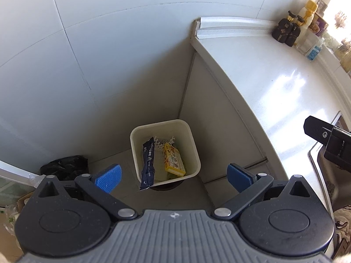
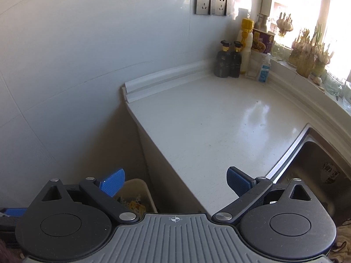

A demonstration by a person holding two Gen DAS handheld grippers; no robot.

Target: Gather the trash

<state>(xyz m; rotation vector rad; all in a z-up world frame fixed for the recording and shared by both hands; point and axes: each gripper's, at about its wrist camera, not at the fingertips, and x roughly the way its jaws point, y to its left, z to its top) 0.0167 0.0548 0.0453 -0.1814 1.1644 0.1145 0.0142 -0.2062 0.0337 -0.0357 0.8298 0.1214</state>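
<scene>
Flanking the bin: black bag, counter.

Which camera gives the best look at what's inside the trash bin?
The left wrist view: it looks down into the bin, showing a yellow box and dark wrapper. The right wrist view catches only its rim behind a finger.

Daylight pouring in from window, overexposing it | glaring on counter | shadowing floor corner around bin | fisheye bending wall lines, darkening frame corners | focus staying sharp, far bottles slightly soft
</scene>
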